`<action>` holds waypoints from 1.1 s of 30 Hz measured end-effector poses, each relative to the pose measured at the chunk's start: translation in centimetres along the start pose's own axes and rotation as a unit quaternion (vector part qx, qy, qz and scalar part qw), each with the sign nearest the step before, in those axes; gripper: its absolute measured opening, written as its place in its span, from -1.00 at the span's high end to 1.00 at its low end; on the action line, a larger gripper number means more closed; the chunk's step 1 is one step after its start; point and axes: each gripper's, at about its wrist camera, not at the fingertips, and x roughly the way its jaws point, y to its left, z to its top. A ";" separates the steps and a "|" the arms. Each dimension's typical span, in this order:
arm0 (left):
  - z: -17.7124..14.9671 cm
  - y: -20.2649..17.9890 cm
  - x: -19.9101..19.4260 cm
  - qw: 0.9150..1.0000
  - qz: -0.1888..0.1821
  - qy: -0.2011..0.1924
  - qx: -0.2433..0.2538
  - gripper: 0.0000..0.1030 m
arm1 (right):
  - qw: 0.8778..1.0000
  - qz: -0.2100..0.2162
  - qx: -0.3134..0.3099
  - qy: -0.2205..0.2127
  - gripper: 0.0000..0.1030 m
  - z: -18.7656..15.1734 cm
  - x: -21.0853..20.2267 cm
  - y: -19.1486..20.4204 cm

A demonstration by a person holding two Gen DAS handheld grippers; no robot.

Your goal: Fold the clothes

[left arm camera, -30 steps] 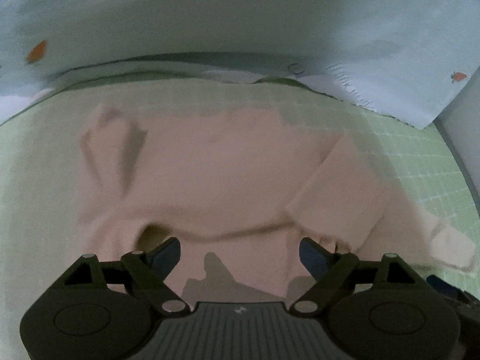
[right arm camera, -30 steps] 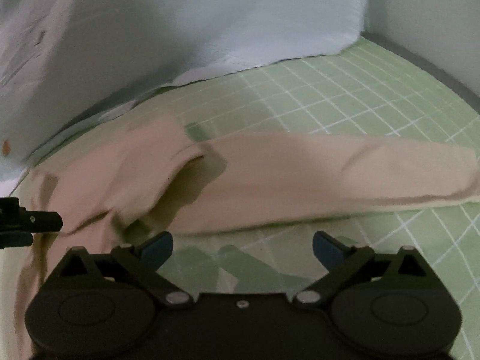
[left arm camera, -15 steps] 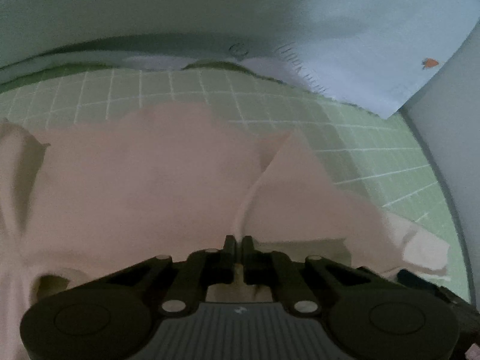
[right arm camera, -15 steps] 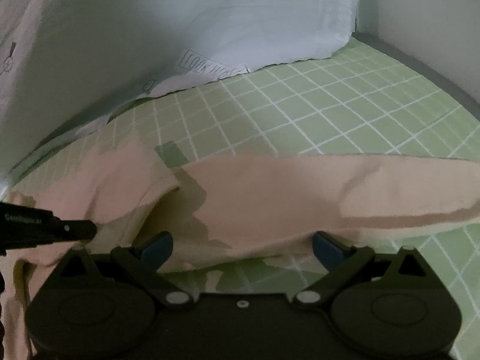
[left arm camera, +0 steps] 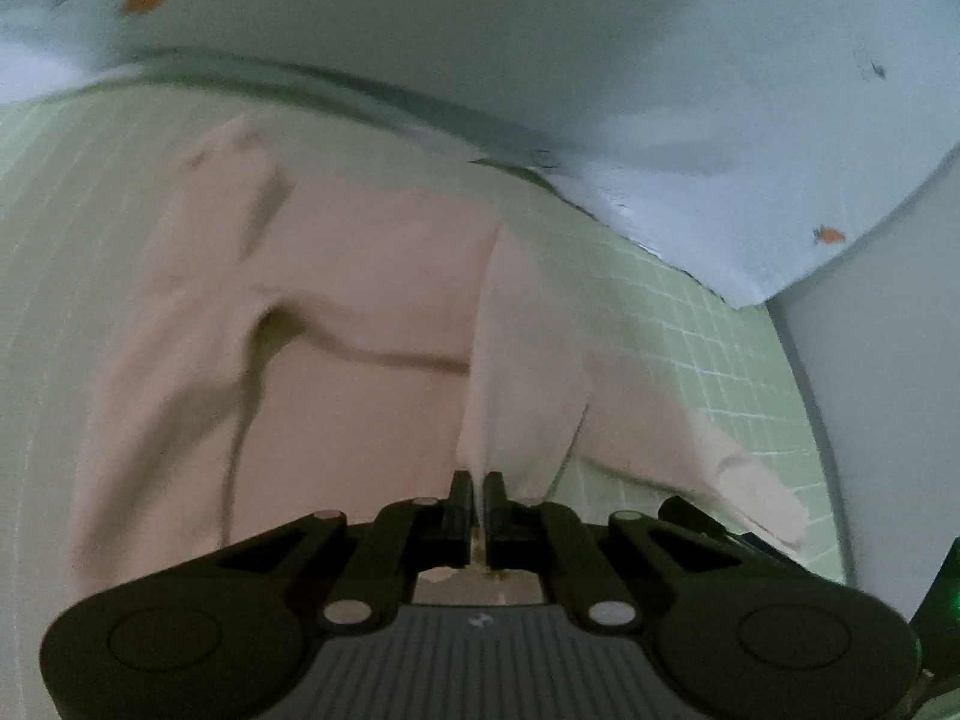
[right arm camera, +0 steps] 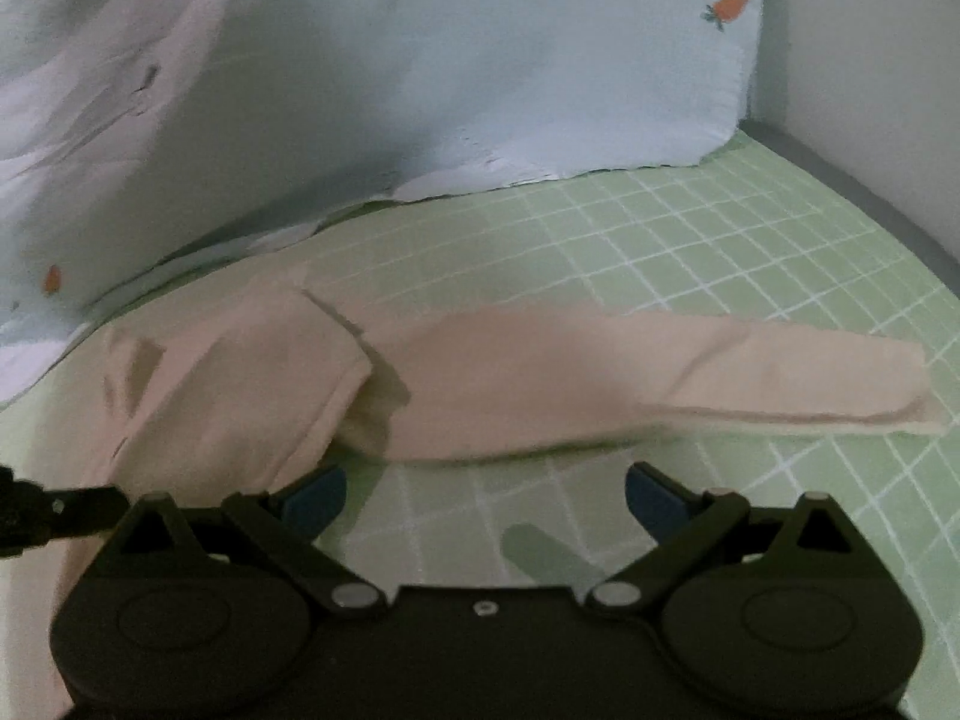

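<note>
My left tongs (left arm camera: 478,489) are pinching a fold of the beige garment (left arm camera: 372,312) lying on the green checked bed sheet (right arm camera: 690,240); my right tongs (right arm camera: 486,489) are hanging released just beside its sleeve (right arm camera: 690,366).

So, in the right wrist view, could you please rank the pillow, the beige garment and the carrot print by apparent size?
1. pillow
2. beige garment, also nearer the camera
3. carrot print, far smaller
</note>
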 end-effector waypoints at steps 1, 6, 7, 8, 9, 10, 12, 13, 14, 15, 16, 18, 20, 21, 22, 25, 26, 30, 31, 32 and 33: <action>-0.8 0.6 -0.8 1.000 -0.002 -0.001 -0.015 0.94 | 1.000 0.004 -0.004 0.002 -0.95 -0.6 -0.5 0.3; -4.6 3.5 -3.9 0.997 -0.015 0.000 -0.080 0.94 | 0.999 0.028 -0.030 0.014 -0.96 -3.9 -2.9 2.1; -5.4 4.0 -4.4 0.996 -0.015 0.002 -0.088 0.94 | 0.999 0.032 -0.036 0.017 -0.96 -4.5 -3.3 2.5; -6.0 4.5 -4.8 0.995 -0.016 0.004 -0.096 0.94 | 0.998 0.035 -0.043 0.021 -0.96 -5.1 -3.7 2.8; -6.6 4.9 -5.2 0.995 -0.017 0.006 -0.103 0.94 | 0.998 0.039 -0.049 0.024 -0.96 -5.7 -4.1 3.1; -7.2 5.3 -5.6 0.994 -0.017 0.008 -0.110 0.94 | 0.997 0.041 -0.055 0.027 -0.95 -6.1 -4.5 3.5; -8.3 5.9 -6.3 0.992 -0.016 0.011 -0.121 0.94 | 0.996 0.045 -0.065 0.030 -0.96 -6.9 -5.3 4.0; -8.8 6.2 -6.6 0.992 -0.015 0.011 -0.124 0.94 | 0.996 0.046 -0.069 0.030 -0.96 -7.3 -5.7 4.2; -9.3 6.3 -7.0 0.992 -0.013 0.011 -0.124 0.94 | 0.996 0.047 -0.074 0.031 -0.96 -7.7 -6.0 4.4; -9.7 6.5 -7.4 0.992 -0.011 0.010 -0.122 0.94 | 0.995 0.047 -0.077 0.033 -0.95 -8.1 -6.3 4.5; -10.1 6.6 -7.7 0.993 -0.010 0.010 -0.121 0.94 | 0.995 0.048 -0.080 0.035 -0.96 -8.5 -6.6 4.6; -10.9 6.8 -8.3 0.993 -0.007 0.009 -0.119 0.94 | 0.994 0.049 -0.083 0.042 -0.96 -9.3 -7.0 4.9; -11.7 7.1 -8.9 0.993 -0.004 0.008 -0.116 0.94 | 0.994 0.049 -0.086 0.047 -0.96 -10.1 -7.5 5.1; -12.0 7.3 -9.2 0.993 -0.004 0.008 -0.117 0.94 | 0.994 0.049 -0.089 0.048 -0.96 -10.4 -7.7 5.2; -12.3 7.5 -9.5 0.993 -0.004 0.007 -0.119 0.94 | 0.993 0.049 -0.090 0.049 -0.96 -10.7 -7.9 5.3; -13.0 8.1 -10.3 0.992 -0.006 0.005 -0.124 0.94 | 0.993 0.049 -0.097 0.053 -0.96 -11.5 -8.3 5.7; -13.2 8.4 -10.5 0.992 -0.005 0.004 -0.126 0.94 | 0.992 0.050 -0.099 0.055 -0.96 -11.7 -8.4 5.7; -14.0 9.8 -11.4 0.991 -0.001 0.003 -0.136 0.94 | 0.991 0.052 -0.106 0.062 -0.96 -12.7 -8.6 6.5; -14.2 10.2 -11.5 0.990 0.001 0.004 -0.139 0.94 | 0.991 0.052 -0.108 0.063 -0.96 -12.8 -8.6 6.7; -14.4 10.6 -11.6 0.990 0.004 0.006 -0.143 0.94 | 0.991 0.052 -0.109 0.063 -0.96 -13.0 -8.6 6.9; -14.6 11.0 -11.6 0.989 0.006 0.009 -0.147 0.94 | 0.990 0.053 -0.110 0.064 -0.96 -13.1 -8.7 7.1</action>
